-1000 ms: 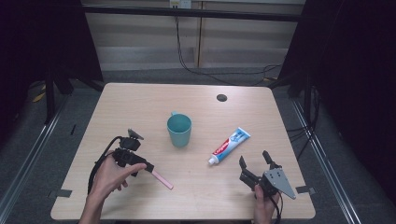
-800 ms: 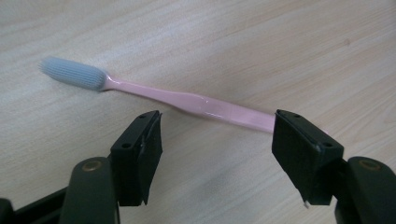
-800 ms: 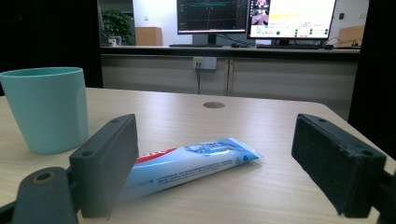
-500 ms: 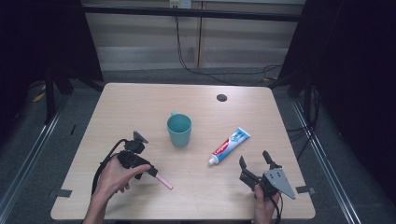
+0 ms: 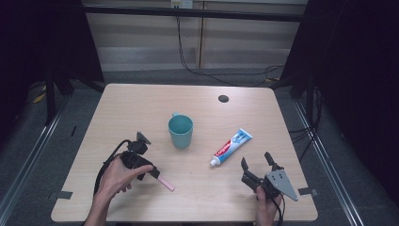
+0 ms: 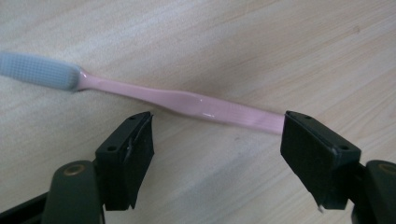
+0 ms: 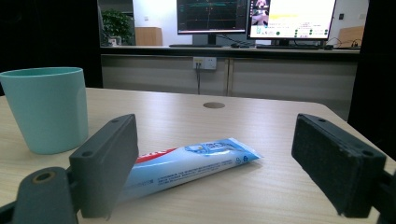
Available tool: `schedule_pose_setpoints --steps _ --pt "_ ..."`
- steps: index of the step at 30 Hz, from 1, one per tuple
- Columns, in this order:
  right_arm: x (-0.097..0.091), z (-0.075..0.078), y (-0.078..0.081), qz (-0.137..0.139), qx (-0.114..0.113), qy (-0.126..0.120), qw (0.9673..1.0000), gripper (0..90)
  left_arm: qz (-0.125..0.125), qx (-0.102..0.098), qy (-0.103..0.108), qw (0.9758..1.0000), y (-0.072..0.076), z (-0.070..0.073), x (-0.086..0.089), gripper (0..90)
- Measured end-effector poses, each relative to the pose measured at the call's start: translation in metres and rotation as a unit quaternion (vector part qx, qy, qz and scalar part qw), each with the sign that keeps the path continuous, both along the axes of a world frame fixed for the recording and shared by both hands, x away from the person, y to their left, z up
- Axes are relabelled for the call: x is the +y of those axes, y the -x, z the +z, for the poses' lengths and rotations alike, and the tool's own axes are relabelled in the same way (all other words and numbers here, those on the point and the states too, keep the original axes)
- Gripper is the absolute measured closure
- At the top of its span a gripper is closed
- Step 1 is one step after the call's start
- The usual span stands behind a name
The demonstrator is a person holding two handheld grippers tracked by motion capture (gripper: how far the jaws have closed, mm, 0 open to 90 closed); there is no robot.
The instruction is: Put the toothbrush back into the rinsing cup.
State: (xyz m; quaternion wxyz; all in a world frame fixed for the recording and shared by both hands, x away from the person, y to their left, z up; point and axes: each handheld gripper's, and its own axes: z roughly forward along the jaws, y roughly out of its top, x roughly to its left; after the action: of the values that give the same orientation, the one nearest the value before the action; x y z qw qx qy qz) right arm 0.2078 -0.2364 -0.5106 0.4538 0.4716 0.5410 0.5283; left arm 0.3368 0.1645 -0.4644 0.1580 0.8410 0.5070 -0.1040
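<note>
Nearest to me, my left gripper [image 6: 212, 149] points down at the pale wooden table [image 5: 141, 103] with its two black jaws spread wide apart, holding nothing. Just beyond the jaw tips lies a pink plastic toothbrush [image 6: 187, 100], flat on the wood, its grey-blue bristled head off to one side and its handle end hidden behind one jaw. In the high view I see that toothbrush [image 5: 165, 183] poking out from under my left gripper [image 5: 149, 172], with my left hand [image 5: 117, 176] wrapped around the gripper body.

On the other side, my right gripper [image 5: 256, 165] sits low near the table's front edge, jaws also parted and empty, my right hand [image 5: 267, 207] behind it. Ahead of those jaws lies a white, blue and red toothpaste tube [image 7: 191, 163], flat and angled, cap end toward me. Farther back and to its left stands an upright teal plastic cup [image 5: 180, 132], well apart from the tube. Beyond it I see a small round dark hole [image 5: 223, 99] in the tabletop.
</note>
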Motion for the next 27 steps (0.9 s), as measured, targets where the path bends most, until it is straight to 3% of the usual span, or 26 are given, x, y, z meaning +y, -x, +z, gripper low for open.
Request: schedule_pose_setpoints --steps 8,18,27 --pt "0.000 0.000 0.000 0.000 0.000 -0.001 1.0000 14.0 -0.015 0.001 -0.013 0.9998 -0.007 -0.004 -0.007 24.9" --pt "0.000 0.000 0.000 0.000 0.000 0.000 1.0000 14.0 -0.058 -0.027 -0.038 0.9972 -0.011 -0.004 -0.019 24.0" --pt "0.000 0.000 0.000 0.000 0.000 0.000 1.0000 14.0 -0.051 -0.036 -0.047 0.9969 -0.015 -0.005 -0.032 23.7"
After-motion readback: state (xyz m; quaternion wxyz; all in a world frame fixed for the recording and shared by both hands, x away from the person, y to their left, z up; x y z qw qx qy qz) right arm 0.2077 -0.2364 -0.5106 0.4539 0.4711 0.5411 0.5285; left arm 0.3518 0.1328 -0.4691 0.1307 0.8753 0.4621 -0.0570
